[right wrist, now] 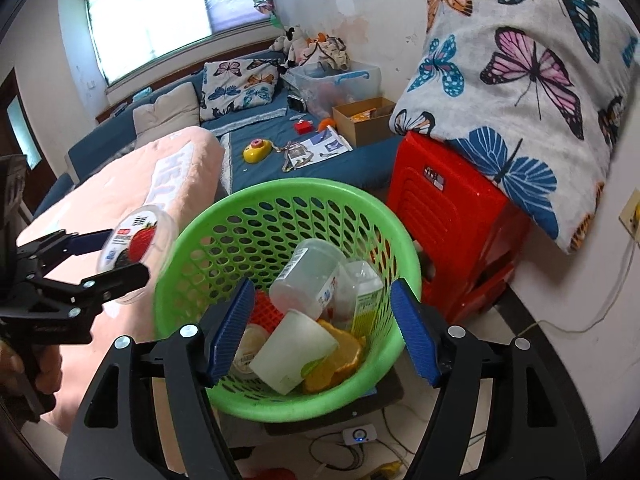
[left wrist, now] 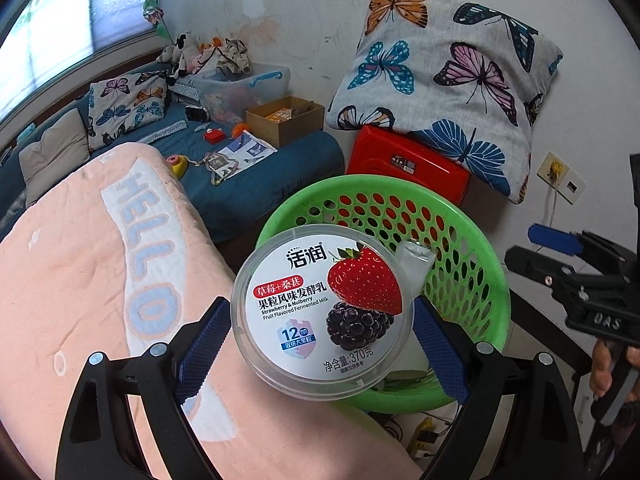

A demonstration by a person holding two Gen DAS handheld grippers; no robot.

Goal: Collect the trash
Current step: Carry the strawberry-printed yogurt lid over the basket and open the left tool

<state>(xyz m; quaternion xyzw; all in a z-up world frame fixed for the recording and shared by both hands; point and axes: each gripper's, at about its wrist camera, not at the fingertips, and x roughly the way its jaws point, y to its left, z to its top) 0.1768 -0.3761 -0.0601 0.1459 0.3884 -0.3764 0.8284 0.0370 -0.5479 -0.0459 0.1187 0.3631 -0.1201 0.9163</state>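
Note:
My left gripper is shut on a clear yogurt tub with a strawberry and mulberry label. It holds the tub above the near rim of the green perforated basket. In the right wrist view the tub hangs just left of the basket, still outside its rim. My right gripper is open and empty, hovering over the basket. Inside lie a clear plastic jar, a white cup, a small bottle and orange peel.
A pink HELLO blanket covers the bed on the left. A red plastic stool with a butterfly pillow stands right of the basket. Cables and a power strip lie on the floor below. A blue sofa with clutter is behind.

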